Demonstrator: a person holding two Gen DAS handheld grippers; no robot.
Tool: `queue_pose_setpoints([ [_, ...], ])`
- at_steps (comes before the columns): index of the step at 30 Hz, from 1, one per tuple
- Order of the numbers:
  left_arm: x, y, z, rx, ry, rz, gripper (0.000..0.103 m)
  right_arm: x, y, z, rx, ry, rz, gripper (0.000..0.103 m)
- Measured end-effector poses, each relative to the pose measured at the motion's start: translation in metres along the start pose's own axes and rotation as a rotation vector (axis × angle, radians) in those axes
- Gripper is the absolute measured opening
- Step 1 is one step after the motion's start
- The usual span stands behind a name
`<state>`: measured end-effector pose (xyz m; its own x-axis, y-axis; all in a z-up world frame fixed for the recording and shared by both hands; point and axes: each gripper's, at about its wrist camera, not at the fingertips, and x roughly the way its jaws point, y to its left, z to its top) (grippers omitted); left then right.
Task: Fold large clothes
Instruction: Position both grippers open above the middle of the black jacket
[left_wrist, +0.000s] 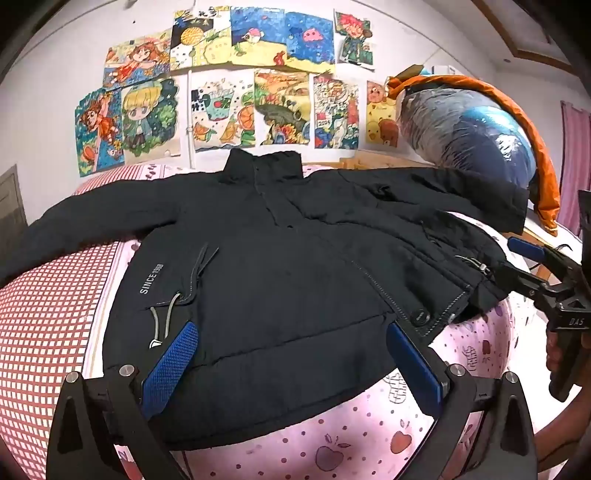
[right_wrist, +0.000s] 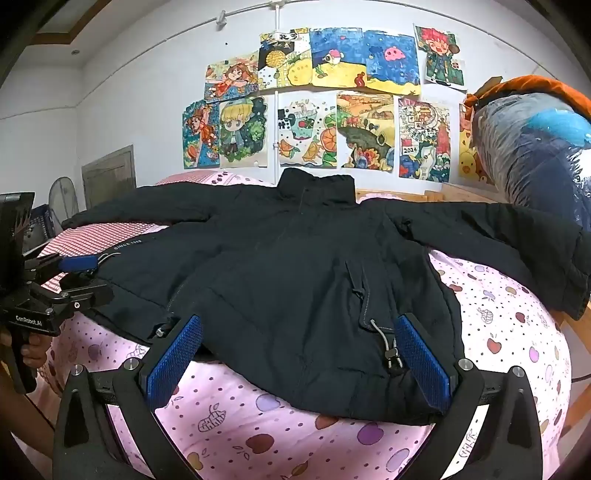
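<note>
A large black padded jacket (left_wrist: 280, 273) lies spread front-up on a pink patterned bed (left_wrist: 332, 443), collar toward the wall, both sleeves out to the sides. It also shows in the right wrist view (right_wrist: 295, 277). My left gripper (left_wrist: 291, 354) is open over the jacket's lower left hem, its blue pads either side of the fabric. My right gripper (right_wrist: 299, 350) is open over the lower right hem near a drawcord toggle (right_wrist: 391, 354). Each gripper shows from the side in the other view: the right one (left_wrist: 524, 266) and the left one (right_wrist: 77, 269), both open at the hem corners.
A red checked cover (left_wrist: 48, 325) lies on the bed's left side. A big plastic-wrapped bundle with orange fabric (left_wrist: 472, 129) stands at the back right, touching the right sleeve. Drawings (left_wrist: 236, 92) cover the wall behind. A fan (right_wrist: 64, 199) stands at far left.
</note>
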<state>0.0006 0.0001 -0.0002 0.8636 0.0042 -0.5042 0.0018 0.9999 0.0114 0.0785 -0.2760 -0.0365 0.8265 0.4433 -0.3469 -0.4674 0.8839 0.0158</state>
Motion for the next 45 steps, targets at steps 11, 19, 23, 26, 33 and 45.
queue_pose_setpoints([
  [11, 0.016, 0.009, 0.024, -0.031, 0.061, 0.083, 0.103, -0.003, -0.011, 0.03, 0.026, 0.009, -0.094, 0.102],
  [19, 0.03, 0.02, 0.064, -0.074, 0.099, 0.135, 0.103, 0.013, -0.013, 0.083, -0.062, 0.119, -0.077, 0.102],
  [23, 0.034, 0.028, 0.095, -0.083, 0.057, 0.148, 0.103, 0.025, -0.009, 0.115, -0.071, 0.201, -0.09, 0.102],
  [26, 0.041, 0.027, 0.117, -0.044, 0.082, 0.174, 0.103, 0.04, -0.006, 0.136, -0.069, 0.281, -0.134, 0.102],
  [33, 0.076, 0.024, 0.173, 0.062, 0.191, 0.224, 0.103, 0.075, 0.011, 0.161, -0.178, 0.367, -0.271, 0.102],
  [45, 0.159, 0.016, 0.211, 0.023, 0.232, 0.216, 0.103, 0.129, 0.001, 0.175, -0.204, 0.268, -0.341, 0.102],
])
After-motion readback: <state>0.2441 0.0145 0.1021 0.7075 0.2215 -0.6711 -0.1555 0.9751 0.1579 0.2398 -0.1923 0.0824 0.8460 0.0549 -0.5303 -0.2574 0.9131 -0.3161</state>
